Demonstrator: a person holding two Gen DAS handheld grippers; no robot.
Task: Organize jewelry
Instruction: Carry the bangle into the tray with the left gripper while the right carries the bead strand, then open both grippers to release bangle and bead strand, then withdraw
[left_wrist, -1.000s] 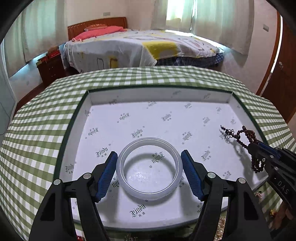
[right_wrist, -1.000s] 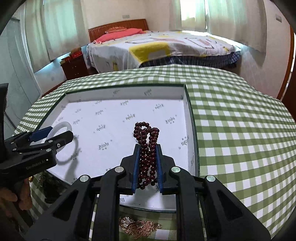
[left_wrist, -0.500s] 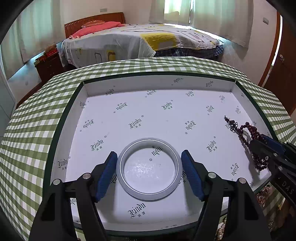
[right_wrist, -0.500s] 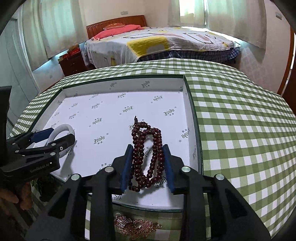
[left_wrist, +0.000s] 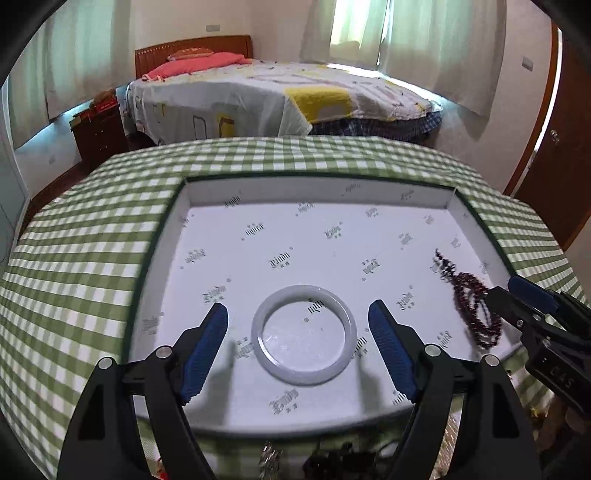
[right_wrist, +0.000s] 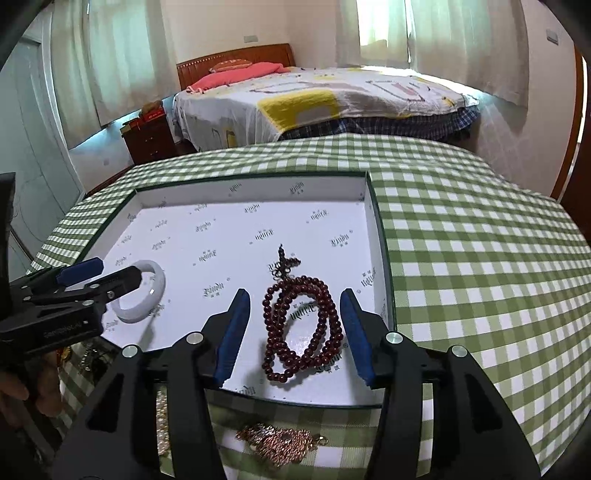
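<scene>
While both tongs, left (left_wrist: 298, 334) and right (right_wrist: 293, 330), have just spread apart, one white stone bangle (left_wrist: 304, 335) and one dark red bead string (right_wrist: 301, 326) lie free in one white-lined box (right_wrist: 371, 206).

Two grippers are counted: left gripper (left_wrist: 299, 332) and right gripper (right_wrist: 295, 328), each with two blue-padded fingers (left_wrist: 205, 345). One shallow white-lined box (left_wrist: 317, 190) is recorded on one table (right_wrist: 480, 258) under green check cloth. In the box: one white bangle (left_wrist: 304, 334), one strand of dark red beads (right_wrist: 301, 325). On the cloth in front of the box: one rose-gold chain piece (right_wrist: 280, 441); further small items there cannot be counted. One bed (left_wrist: 280, 96), one wooden nightstand (left_wrist: 98, 131).
</scene>
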